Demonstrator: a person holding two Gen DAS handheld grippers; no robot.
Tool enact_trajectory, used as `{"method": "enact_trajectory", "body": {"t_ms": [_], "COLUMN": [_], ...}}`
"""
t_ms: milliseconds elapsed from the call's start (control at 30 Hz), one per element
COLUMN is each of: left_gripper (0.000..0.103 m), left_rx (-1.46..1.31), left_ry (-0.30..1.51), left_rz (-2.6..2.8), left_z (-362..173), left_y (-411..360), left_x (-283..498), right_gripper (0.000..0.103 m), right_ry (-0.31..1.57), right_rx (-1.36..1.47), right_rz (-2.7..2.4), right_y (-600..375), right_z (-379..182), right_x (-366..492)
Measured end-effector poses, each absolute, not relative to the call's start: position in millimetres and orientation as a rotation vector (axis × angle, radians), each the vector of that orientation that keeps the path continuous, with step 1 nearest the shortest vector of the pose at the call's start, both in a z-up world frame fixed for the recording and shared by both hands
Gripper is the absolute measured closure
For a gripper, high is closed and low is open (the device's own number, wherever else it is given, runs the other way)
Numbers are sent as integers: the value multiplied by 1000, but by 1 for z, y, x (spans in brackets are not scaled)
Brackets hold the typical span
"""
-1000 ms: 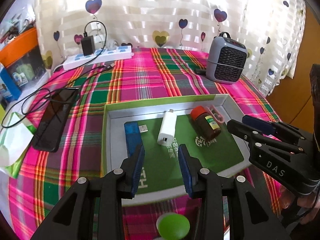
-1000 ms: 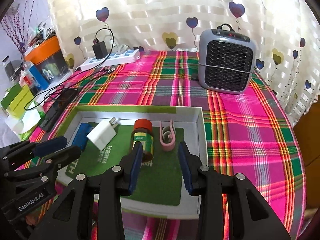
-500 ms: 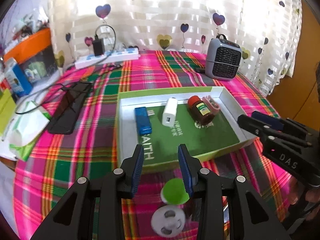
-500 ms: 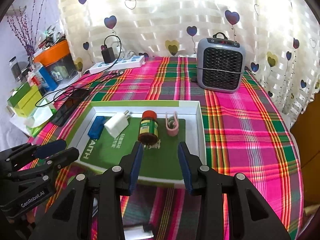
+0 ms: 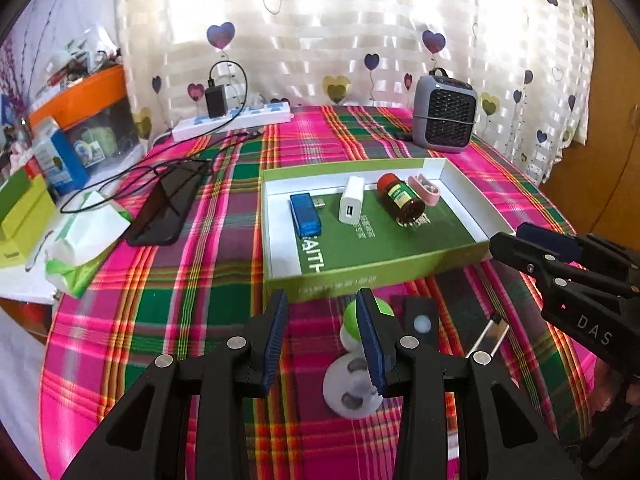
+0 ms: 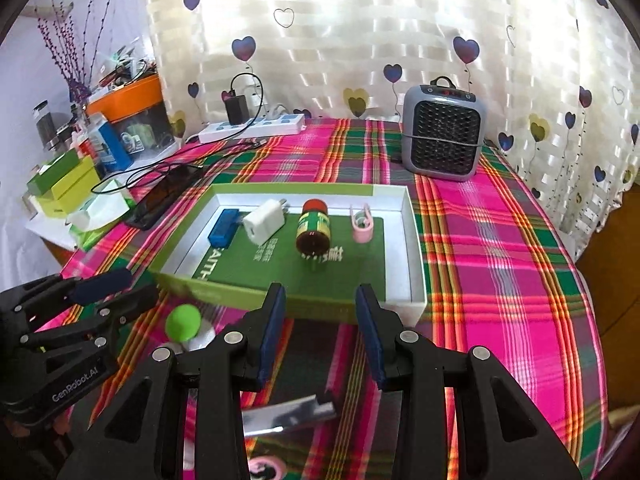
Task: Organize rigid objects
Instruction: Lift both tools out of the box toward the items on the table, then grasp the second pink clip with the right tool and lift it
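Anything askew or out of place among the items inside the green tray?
One thing: the brown bottle with the red cap lies on its side in the tray, between the white charger and the pink clip. The blue USB stick lies flat. Nothing looks spilled or damaged.

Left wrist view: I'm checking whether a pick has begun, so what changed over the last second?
Both tongs, left and right, drew back from the tray toward the table's near edge, bringing the green-capped white gadget and a silver stick into view. Nothing was grasped or released; jaws unchanged. USB stick, charger, bottle and pink clip stayed put.
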State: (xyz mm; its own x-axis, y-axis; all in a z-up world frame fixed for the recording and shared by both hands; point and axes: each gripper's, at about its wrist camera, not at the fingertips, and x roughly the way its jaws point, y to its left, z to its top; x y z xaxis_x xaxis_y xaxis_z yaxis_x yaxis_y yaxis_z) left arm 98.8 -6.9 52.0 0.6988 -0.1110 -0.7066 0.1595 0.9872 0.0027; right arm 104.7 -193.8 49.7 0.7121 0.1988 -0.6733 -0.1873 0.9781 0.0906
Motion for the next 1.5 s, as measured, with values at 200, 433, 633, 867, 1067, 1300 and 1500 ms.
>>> {"method": "enact_trajectory", "body": {"t_ms": [200,433,633,867,1067,1300,1500], "left_gripper": [68,68,68,68,68,68,68], "left_rx": [67,58,44,11,-5,-10,-9], "left_ry": [783,795,812,839,837,832,830], "left_rz": [-155,-178,-191,-198,-225,-249,-257], "left_z": [47,42,34,24,25,27,28], "left_y": [-4,-1,5,18,19,16,15], "left_x": [85,72,62,54,49,41,39], "right_gripper": [65,65,65,65,65,65,59], "right_ry": [750,756,773,801,817,830,843], "right_rx": [32,46,54,59,58,49,56], "right_rz": [214,211,213,228,270,290,290], "right_y": [-194,-197,-199,-199,-189,-180,-177], "right_z": [45,38,30,22,18,13,8], "right_x": [90,73,59,41,25,21,20]}}
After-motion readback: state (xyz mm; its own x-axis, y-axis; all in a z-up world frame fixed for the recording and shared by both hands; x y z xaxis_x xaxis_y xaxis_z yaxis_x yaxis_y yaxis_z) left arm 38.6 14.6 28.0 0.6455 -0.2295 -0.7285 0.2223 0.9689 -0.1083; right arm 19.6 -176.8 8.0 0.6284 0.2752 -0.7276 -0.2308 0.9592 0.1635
